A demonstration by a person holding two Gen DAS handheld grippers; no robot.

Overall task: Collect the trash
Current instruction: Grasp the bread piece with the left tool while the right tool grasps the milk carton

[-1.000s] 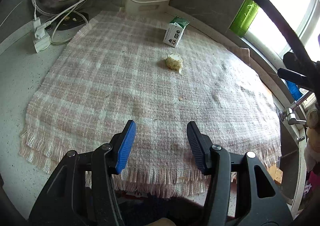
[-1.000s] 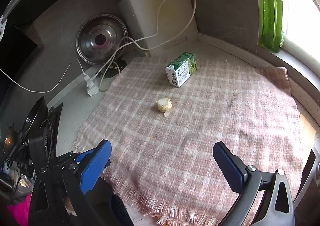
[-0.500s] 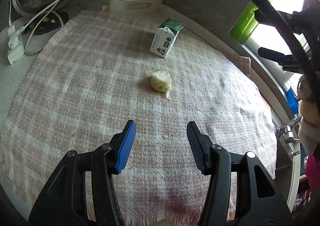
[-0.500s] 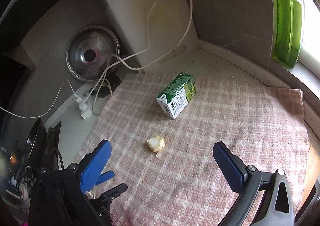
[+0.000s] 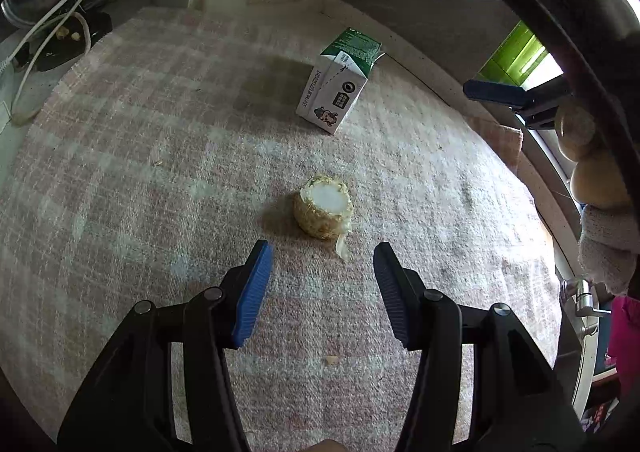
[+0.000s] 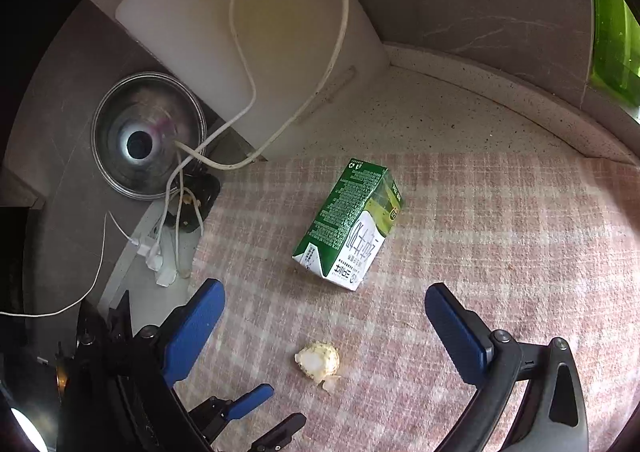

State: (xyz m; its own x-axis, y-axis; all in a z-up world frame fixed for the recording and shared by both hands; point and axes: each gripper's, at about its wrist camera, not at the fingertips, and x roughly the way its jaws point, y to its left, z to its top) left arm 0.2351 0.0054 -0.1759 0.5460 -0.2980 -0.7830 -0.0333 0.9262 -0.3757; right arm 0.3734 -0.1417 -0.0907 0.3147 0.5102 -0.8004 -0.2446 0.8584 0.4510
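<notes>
Change: both grippers have closed in since a sec ago. In left wrist view the veg stub (image 5: pixel 323 207) has gone from far up the cloth to just ahead of the fingertips; in right wrist view the carton (image 6: pixel 349 229) has grown big and slid toward centre.
Left gripper (image 5: pixel 322 258): jaws spread wide, nothing between them, low over the plaid cloth (image 5: pixel 120 172), stub just beyond the tips, no contact.
Right gripper (image 6: pixel 324 306): jaws spread wide too, empty, hanging above cloth w/ carton just past the tips.
Stub: round cut root end, pale white cut face up, rough yellowish rind, small pale flap trailing off one side. Sits mid-cloth, apart from carton.
Carton: small green-and-white drink box, lying on its side on the cloth, toward the back wall, one end slightly crumpled.
Crumb (image 5: pixel 332 360): tiny bit on cloth betw. left fingers.
Bench (image 6: pixel 460 124): speckled, cloth covers most of it.
Background: steel lid (image 6: pixel 148 134), white cables (image 6: pixel 240 32), green soap bottle (image 6: pixel 612 40) at window edge.
</notes>
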